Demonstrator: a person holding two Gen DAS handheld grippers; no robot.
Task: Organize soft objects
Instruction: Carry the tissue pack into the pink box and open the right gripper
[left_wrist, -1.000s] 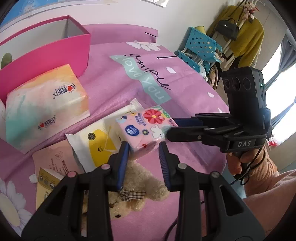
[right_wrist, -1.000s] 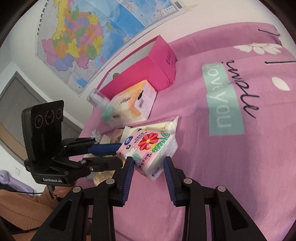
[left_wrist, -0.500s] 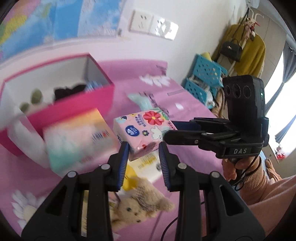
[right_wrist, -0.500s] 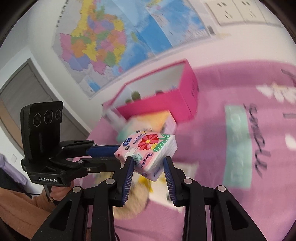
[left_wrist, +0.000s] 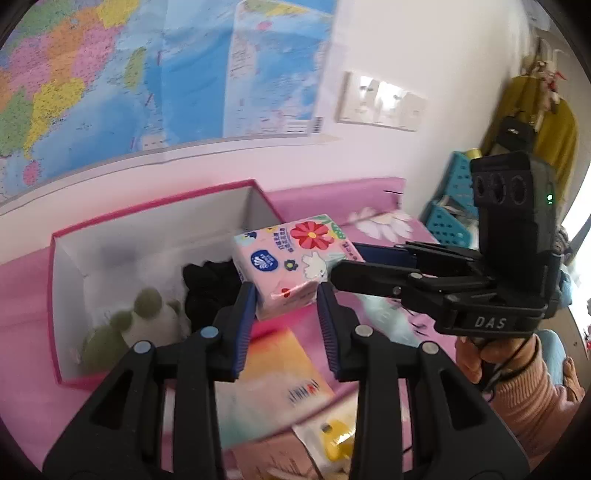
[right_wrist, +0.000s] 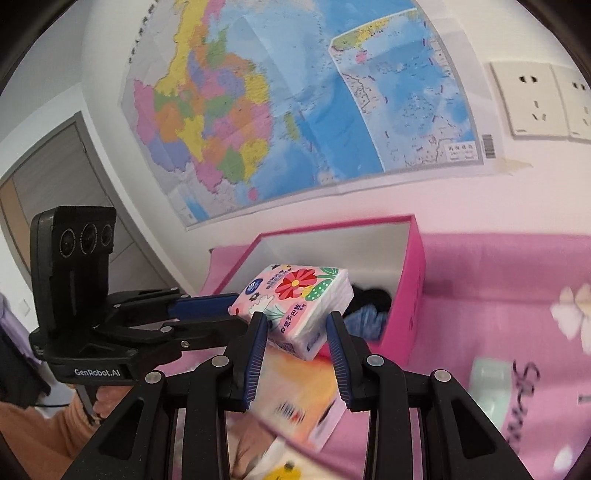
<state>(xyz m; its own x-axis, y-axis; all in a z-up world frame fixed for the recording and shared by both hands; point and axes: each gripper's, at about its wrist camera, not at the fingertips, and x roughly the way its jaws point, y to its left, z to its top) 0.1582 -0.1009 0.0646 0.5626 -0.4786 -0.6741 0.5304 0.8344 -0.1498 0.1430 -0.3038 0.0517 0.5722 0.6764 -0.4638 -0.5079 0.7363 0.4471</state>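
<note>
**Flowered tissue pack held between two grippers above the pink box**

The flowered tissue pack (left_wrist: 293, 264) hangs in the air, clamped from two sides. The left hand-held gripper (left_wrist: 285, 295) pinches its near corner between blue pads, and the right hand-held gripper (right_wrist: 296, 325) squeezes the opposite end the same way. The pack sits tilted, over the near edge of the open pink box (left_wrist: 59, 306), which holds a green-and-white plush toy (left_wrist: 129, 325) and dark cloth (left_wrist: 208, 284). Below the grippers, on the pink bedspread (right_wrist: 480, 280), lies a larger orange tissue pack (left_wrist: 280, 380).
</note>
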